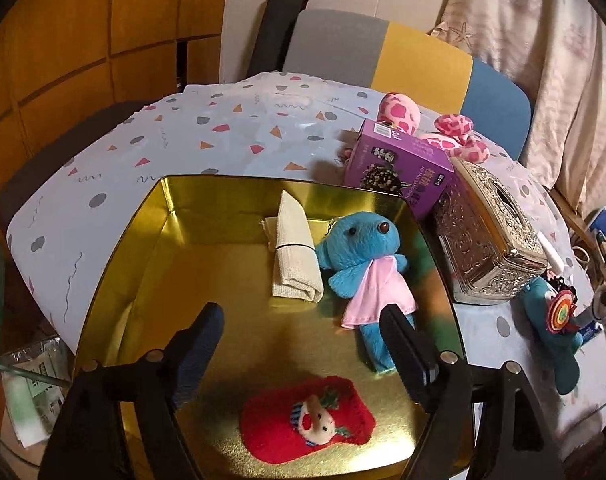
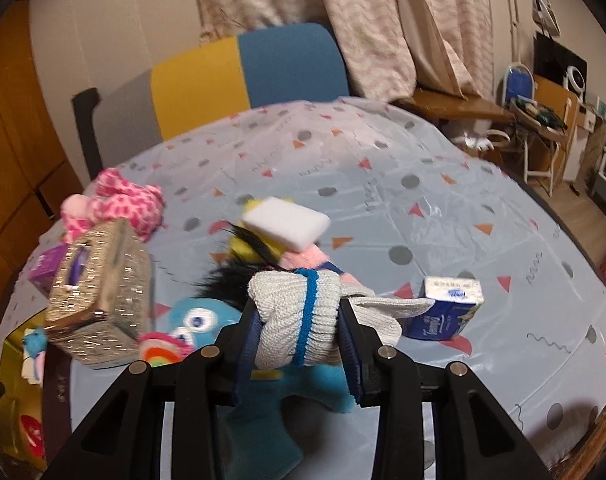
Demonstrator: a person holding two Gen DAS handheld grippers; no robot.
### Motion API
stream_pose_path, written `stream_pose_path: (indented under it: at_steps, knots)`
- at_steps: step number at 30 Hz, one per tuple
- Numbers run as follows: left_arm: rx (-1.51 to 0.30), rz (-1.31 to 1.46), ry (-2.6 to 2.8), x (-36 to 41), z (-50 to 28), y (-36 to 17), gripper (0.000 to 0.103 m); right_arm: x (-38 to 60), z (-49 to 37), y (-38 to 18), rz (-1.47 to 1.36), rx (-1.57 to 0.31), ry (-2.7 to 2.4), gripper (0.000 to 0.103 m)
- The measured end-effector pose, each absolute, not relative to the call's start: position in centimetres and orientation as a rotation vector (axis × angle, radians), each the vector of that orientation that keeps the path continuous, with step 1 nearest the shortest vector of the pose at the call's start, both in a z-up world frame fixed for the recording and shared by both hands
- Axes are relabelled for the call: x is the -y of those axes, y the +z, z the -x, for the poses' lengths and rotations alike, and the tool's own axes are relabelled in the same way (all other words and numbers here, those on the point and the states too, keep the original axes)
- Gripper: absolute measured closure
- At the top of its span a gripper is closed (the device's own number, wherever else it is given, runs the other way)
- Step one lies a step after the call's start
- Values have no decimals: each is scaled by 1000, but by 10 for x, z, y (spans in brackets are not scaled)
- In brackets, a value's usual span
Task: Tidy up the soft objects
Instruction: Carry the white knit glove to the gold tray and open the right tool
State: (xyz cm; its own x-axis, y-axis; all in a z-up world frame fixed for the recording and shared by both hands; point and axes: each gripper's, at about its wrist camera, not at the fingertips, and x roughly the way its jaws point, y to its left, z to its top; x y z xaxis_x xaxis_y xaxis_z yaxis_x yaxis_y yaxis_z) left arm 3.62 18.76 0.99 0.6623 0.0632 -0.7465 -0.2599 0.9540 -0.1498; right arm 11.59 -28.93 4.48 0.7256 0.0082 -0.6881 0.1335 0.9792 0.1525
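Note:
A gold tin [image 1: 115, 280] holds a rolled cream cloth [image 1: 293, 256], a blue teddy in a pink dress [image 1: 363, 264] and a red knitted pouch [image 1: 307, 420]. My left gripper [image 1: 303, 332] is open and empty above the tin. My right gripper [image 2: 303, 320] is shut on a rolled white knitted glove with a blue band [image 2: 299, 312], held above a teal plush [image 2: 299, 392]. The teal plush also shows in the left wrist view [image 1: 551, 328], right of the tin.
A silver tissue box [image 1: 491, 236] and a purple box [image 1: 403, 172] stand right of the tin. Pink spotted plush [image 2: 119, 204], a white sponge [image 2: 287, 224] on a yellow-black fuzzy toy, and a tissue pack [image 2: 447, 308] lie on the patterned tablecloth [image 2: 423, 200]. A chair [image 1: 383, 52] stands behind.

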Motion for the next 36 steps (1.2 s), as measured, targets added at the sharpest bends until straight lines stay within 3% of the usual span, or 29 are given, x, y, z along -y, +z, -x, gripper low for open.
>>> stream_pose_path:
  at_steps: [12,21,32,36]
  knots:
    - [-825,287,169,-194,-25,8,20,227,-87,76,-193,-741,192,67]
    - [-811,304,172,-199,-21,12,19,82,-65,69,-19,-813,607,67]
    - [-782,356,230,-229,-8,14,18,-49,-41,27,298,-880,806,65]
    - [-781,368,239,-234,-8,12,18,-66,-41,3,416,-898,785,61]
